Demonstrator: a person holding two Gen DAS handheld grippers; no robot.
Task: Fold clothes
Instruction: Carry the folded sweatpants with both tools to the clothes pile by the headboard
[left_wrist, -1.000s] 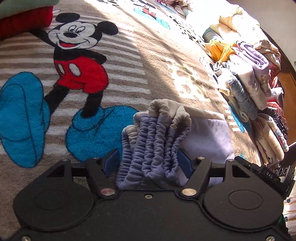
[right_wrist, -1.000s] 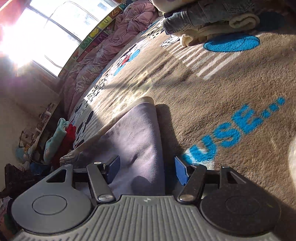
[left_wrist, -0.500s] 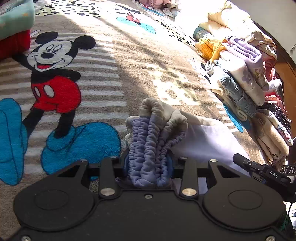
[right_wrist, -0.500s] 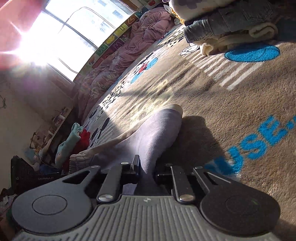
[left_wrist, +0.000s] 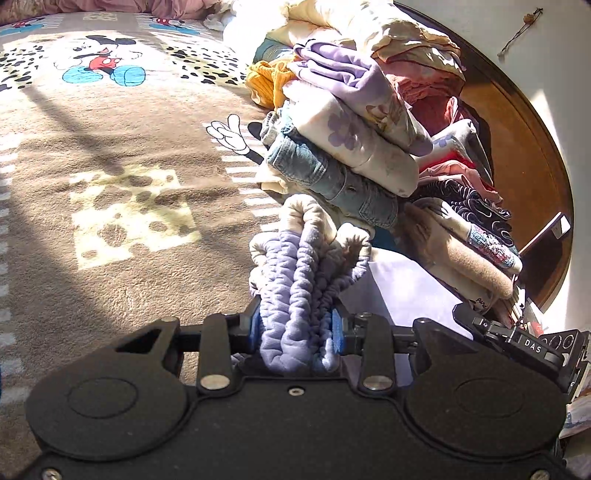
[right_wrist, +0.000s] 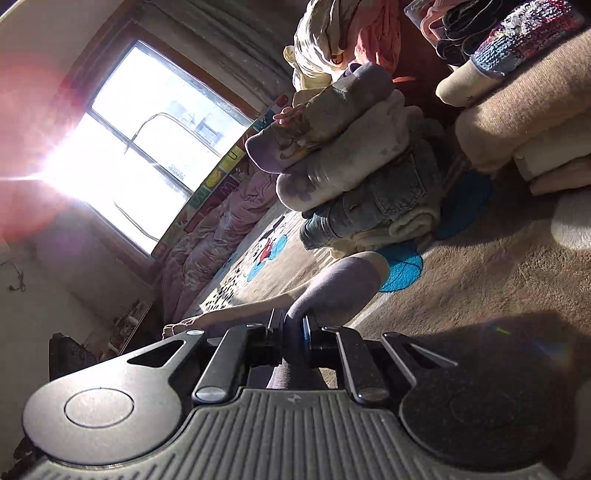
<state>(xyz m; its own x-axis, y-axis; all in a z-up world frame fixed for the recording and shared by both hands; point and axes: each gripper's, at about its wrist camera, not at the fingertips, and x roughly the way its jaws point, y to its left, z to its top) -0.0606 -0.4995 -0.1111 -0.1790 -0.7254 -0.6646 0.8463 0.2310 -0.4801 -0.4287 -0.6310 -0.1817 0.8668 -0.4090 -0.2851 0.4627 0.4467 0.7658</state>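
A folded lavender garment with a cream lining and a ruched elastic waistband (left_wrist: 306, 266) is held by both grippers above the Mickey Mouse blanket (left_wrist: 122, 155). My left gripper (left_wrist: 297, 328) is shut on the bunched waistband. My right gripper (right_wrist: 295, 332) is shut on the other folded edge of the same garment (right_wrist: 340, 284), which hangs between the two. The garment is close to a stack of folded clothes (left_wrist: 351, 147), seen in the right wrist view (right_wrist: 362, 177) just ahead.
A second folded stack with a tan fleece (left_wrist: 465, 254) lies right of the first; it also shows in the right wrist view (right_wrist: 528, 122). A wooden headboard (left_wrist: 532, 155) is behind the piles. A pink duvet (right_wrist: 214, 236) lies under the bright window (right_wrist: 147, 147).
Both grippers closed on the lavender garment, lifted it off the blanket and carried it toward the stacks of folded clothes, which now fill the view ahead.
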